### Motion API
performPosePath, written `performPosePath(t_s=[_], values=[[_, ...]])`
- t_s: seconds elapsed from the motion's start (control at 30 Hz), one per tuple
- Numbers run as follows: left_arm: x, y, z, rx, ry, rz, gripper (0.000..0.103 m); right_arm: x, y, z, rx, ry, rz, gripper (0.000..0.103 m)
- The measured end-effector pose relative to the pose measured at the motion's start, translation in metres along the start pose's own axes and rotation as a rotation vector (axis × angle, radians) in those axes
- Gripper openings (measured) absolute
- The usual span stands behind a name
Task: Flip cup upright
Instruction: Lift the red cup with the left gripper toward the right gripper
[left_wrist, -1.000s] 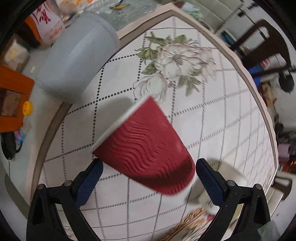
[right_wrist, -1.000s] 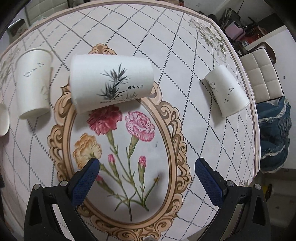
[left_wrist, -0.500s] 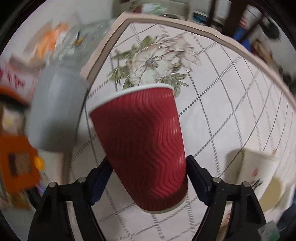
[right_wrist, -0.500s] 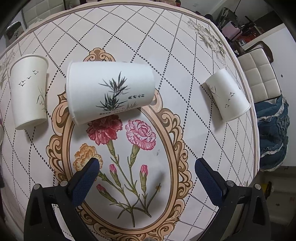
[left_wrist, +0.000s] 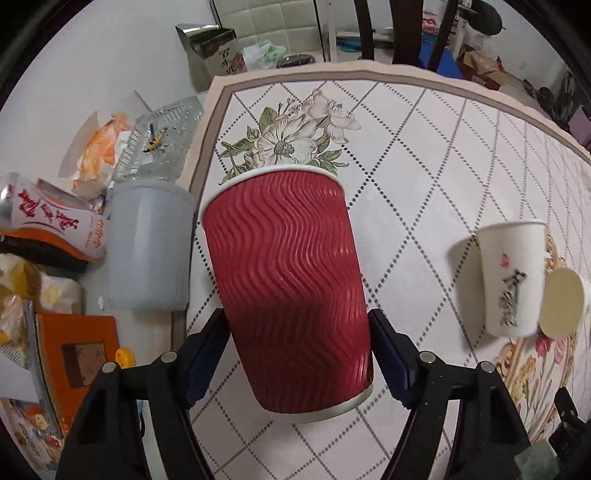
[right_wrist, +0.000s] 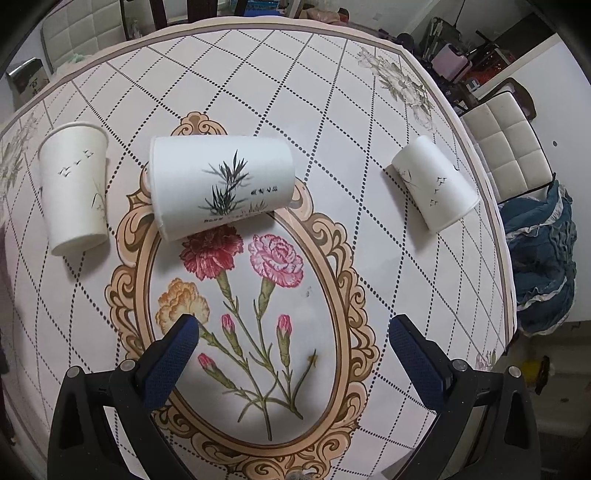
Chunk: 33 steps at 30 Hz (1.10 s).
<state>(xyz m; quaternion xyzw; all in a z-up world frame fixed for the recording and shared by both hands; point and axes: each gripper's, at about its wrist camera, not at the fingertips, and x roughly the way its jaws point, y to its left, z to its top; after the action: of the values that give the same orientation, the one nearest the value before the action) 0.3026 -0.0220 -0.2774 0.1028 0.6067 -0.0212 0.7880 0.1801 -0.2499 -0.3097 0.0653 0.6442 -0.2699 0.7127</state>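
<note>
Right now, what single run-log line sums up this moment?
left tongs: shut on red cup, rim up | right tongs: open, hovering | bamboo-print cup: on its side | tablecloth: floral

We see a red cup (left_wrist: 288, 291) of matt paper with wavy ribs, smooth white paper cups (right_wrist: 221, 184), matt black plastic tools (right_wrist: 293, 350), and a glossy printed cloth (right_wrist: 369, 110) over the bench.

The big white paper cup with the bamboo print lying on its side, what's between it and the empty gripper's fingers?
Only bare tablecloth, printed with carnations; the right wrist view shows nothing between the bamboo-print white paper cup and the open right gripper.
</note>
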Motion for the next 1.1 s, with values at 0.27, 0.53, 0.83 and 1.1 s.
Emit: performPosePath(t_s=[0.27,0.53,0.83,1.1], values=[[-0.053,-0.009,-0.043,0.017,-0.067,0.001,0.073,-0.019,-0.021,-0.022,-0.008,-0.044,0.034,0.103],[-0.100,-0.048,-0.105,0.047,-0.094,-0.004,0.073,-0.022,-0.065,-0.056,-0.009,-0.076,0.083,0.103],[-0.080,-0.113,-0.151,0.073,-0.073,-0.051,0.073,0.012,-0.110,-0.092,0.001,-0.062,0.083,0.103],[-0.044,-0.148,-0.178,0.135,-0.033,-0.067,0.073,0.039,-0.141,-0.111,0.015,-0.041,0.039,0.103]])
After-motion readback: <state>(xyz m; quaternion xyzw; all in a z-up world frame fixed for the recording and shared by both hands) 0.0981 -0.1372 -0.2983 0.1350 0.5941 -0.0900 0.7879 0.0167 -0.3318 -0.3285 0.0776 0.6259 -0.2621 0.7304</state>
